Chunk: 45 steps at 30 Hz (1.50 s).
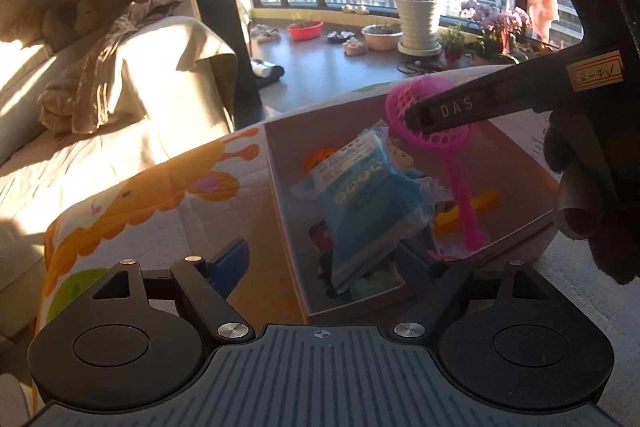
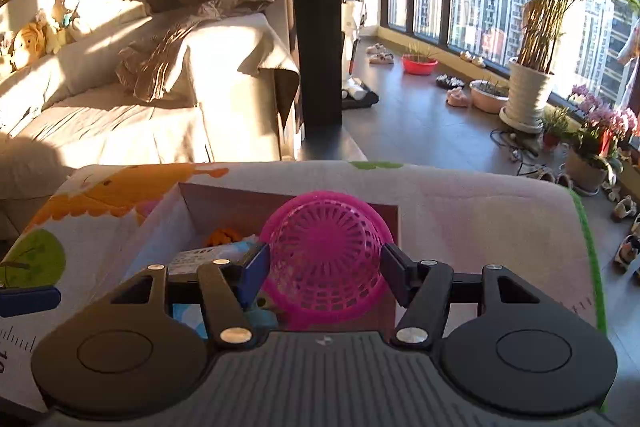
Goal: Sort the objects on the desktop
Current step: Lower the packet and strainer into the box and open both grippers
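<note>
An open cardboard box [image 1: 282, 203] sits on a cartoon-print mat. A blue packet [image 1: 360, 203] lies on top of other items in it, among them an orange toy [image 1: 316, 157] and a yellow piece [image 1: 486, 201]. My left gripper [image 1: 326, 259] hangs open over the box's near corner, one blue finger [image 1: 234, 263] outside the wall and the other inside, neither pressing on the packet. My right gripper [image 2: 325, 267] is shut on the round mesh head of a pink plastic scoop [image 2: 326, 251] above the box [image 2: 224, 203]. In the left wrist view the scoop's handle [image 1: 466, 199] hangs down into the box.
The mat [image 1: 160, 203] covers a padded surface that ends just beyond the box. A covered sofa [image 2: 120, 115] stands to the left. Beyond are a dark pillar [image 2: 316, 27], bare floor, plant pots [image 2: 526, 91] and slippers by the windows. A gloved hand [image 1: 580, 187] holds the right gripper.
</note>
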Tool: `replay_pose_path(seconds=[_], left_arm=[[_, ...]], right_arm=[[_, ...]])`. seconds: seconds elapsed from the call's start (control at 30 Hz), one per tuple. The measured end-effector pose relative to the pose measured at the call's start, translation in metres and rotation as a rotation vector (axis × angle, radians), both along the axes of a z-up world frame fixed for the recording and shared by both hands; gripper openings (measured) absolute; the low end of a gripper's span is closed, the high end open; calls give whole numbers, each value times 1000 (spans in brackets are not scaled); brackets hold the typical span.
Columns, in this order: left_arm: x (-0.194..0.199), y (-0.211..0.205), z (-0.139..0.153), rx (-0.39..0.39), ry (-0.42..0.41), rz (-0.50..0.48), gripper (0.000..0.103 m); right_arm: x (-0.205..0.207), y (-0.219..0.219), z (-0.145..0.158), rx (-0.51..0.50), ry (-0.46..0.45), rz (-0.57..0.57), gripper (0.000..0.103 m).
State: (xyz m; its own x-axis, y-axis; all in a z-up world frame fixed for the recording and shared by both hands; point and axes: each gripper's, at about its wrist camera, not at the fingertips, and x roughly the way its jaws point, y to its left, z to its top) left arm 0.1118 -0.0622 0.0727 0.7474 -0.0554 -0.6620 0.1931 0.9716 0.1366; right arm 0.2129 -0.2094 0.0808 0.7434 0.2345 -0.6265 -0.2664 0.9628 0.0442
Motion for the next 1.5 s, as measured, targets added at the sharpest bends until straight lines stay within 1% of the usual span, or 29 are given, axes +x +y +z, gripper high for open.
replay_pose_path(seconds=[0.07, 0.17, 0.27, 0.3, 0.33, 0.37, 0.4, 0.43, 0.47, 0.53, 0.63, 0.67, 0.77, 0.8, 0.93, 1.03, 1.07, 1.1, 1.27, 1.3, 1.37, 1.43, 1.5], left_arm=[[-6, 7, 2, -30, -8, 11, 87], [-19, 16, 5, -94, -20, 14, 92], [-30, 18, 4, -137, -14, -3, 93], [-33, 17, 3, -144, -12, -8, 93], [-35, 16, 3, -148, -12, -13, 93], [-38, 15, 2, -148, -13, -19, 93], [-40, 14, 1, -146, -13, -24, 93], [-42, 14, 0, -143, -12, -28, 93], [-44, 15, -1, -141, -9, -28, 95], [-47, 19, -5, -140, 3, -25, 95], [-51, 28, -12, -140, 21, -5, 95], [-51, 32, -15, -143, 29, 4, 95], [-50, 39, -22, -162, 57, 28, 95], [-50, 39, -25, -169, 65, 30, 95], [-52, 39, -30, -184, 82, 12, 95], [-53, 34, -31, -189, 84, -5, 96], [-53, 34, -32, -193, 85, -10, 96], [-53, 33, -32, -195, 85, -15, 96], [-53, 32, -38, -185, 95, -6, 97], [-53, 33, -40, -180, 100, 1, 97], [-54, 36, -44, -177, 109, 17, 98], [-54, 39, -47, -178, 115, 40, 99], [-54, 41, -50, -181, 120, 55, 99]], right_arm=[[0, -1, -2, 27, 42, 9, 65], [-7, -2, 5, 18, 12, -12, 65], [-14, 3, 16, 60, -1, 25, 63], [-16, 8, 19, 82, 6, 51, 57], [-17, 14, 19, 100, 25, 77, 45], [-17, 21, 17, 106, 45, 98, 40], [-16, 30, 14, 103, 66, 116, 32], [-16, 39, 10, 90, 80, 132, 27], [-16, 46, 5, 71, 85, 143, 25], [-19, 56, -2, 31, 75, 153, 25], [-22, 55, -3, 1, 61, 145, 25], [-22, 54, -3, -14, 54, 133, 25], [-24, 48, -2, -112, -22, 64, 25], [-23, 46, -2, -122, -27, 51, 25], [-20, 39, -3, -65, 33, 70, 25], [-13, 36, -6, 69, 143, 114, 25], [-12, 36, -8, 118, 185, 129, 29], [-12, 38, -9, 131, 197, 121, 34], [-7, 38, -15, 84, 176, 98, 36], [-7, 36, -16, 71, 169, 84, 38], [-8, 30, -17, 58, 163, 38, 38], [-12, 20, -17, 75, 163, 12, 38], [-22, 8, -15, 130, 173, 4, 38]])
